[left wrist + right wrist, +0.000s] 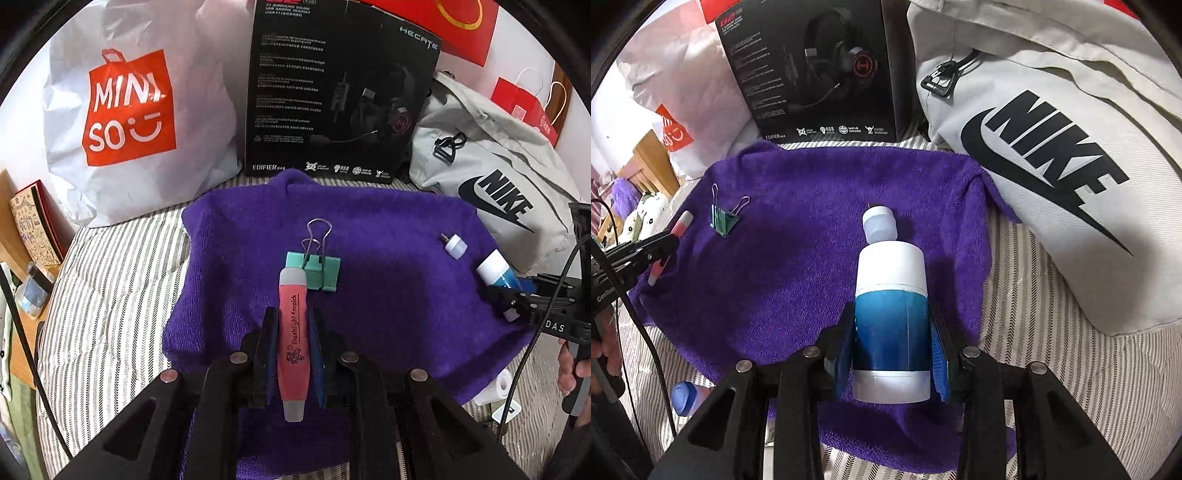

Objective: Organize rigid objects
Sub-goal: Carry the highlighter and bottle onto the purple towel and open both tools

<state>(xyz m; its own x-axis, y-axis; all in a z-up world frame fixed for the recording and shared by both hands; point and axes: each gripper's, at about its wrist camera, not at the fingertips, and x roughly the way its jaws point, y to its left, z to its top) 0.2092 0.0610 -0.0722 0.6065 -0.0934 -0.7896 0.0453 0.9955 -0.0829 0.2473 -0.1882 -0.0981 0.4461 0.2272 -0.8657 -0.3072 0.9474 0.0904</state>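
Observation:
My left gripper is shut on a pink "Flashlight Earpick" pen, held over the purple towel. Its tip reaches a green binder clip lying on the towel. My right gripper is shut on a blue and white cylindrical bottle, lengthwise between the fingers. A small white cap piece lies on the towel just beyond the bottle; it also shows in the left wrist view. The right wrist view shows the clip, the pen and the towel.
A white Miniso bag, a black headset box and a grey Nike bag stand behind the towel on a striped bedcover. A blue-capped item lies at the towel's near left edge. Red bags sit at back right.

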